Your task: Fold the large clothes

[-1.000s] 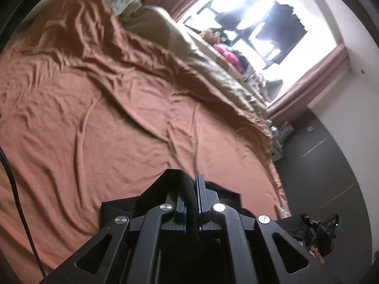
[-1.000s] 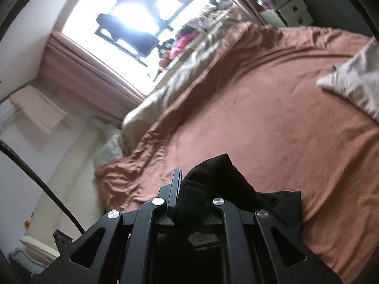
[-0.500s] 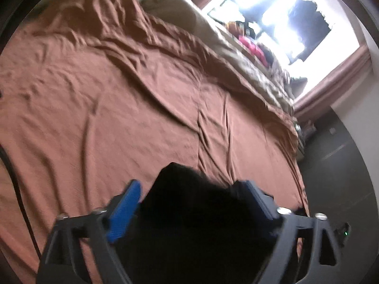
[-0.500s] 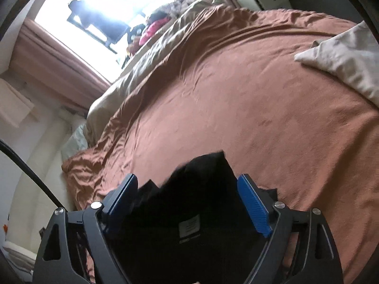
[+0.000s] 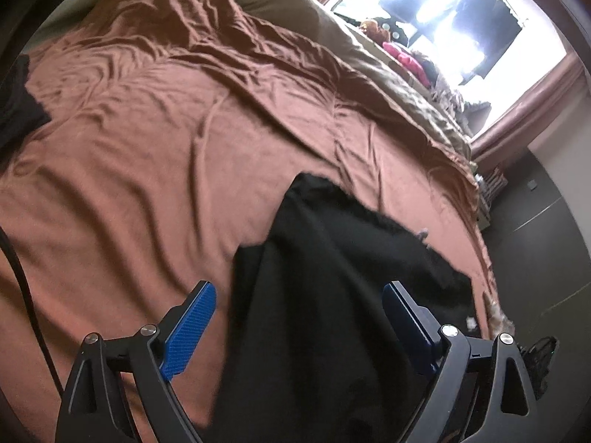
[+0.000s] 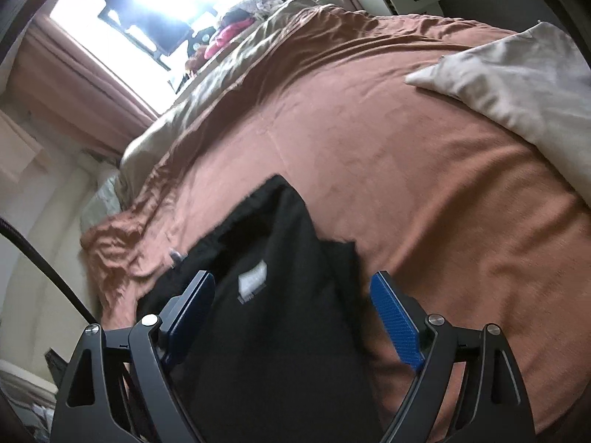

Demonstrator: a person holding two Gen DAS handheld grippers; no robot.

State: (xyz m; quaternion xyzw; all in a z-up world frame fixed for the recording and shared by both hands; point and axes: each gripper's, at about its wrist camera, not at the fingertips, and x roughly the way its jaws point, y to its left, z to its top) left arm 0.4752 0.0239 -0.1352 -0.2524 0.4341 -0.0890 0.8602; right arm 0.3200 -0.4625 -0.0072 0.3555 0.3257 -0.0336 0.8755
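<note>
Garment (image 5: pixel 332 295) is spread on the bed (image 5: pixel 147 184), long axis running away from both grippers. Left gripper (image 5: pixel 299 317) and right gripper (image 6: pixel 291 306) are just opened wide, cloth between pads, ungripped. Neither is nearer.

No text, brand, number or sign can be read in either view. The only thing that bears any printing is a small white label (image 6: pixel 252 280) sewn on the black garment (image 6: pixel 280 313), lying between the right gripper's (image 6: pixel 291 308) spread fingers, nearer the left one; whatever is printed on it is too blurred to make out.
</note>
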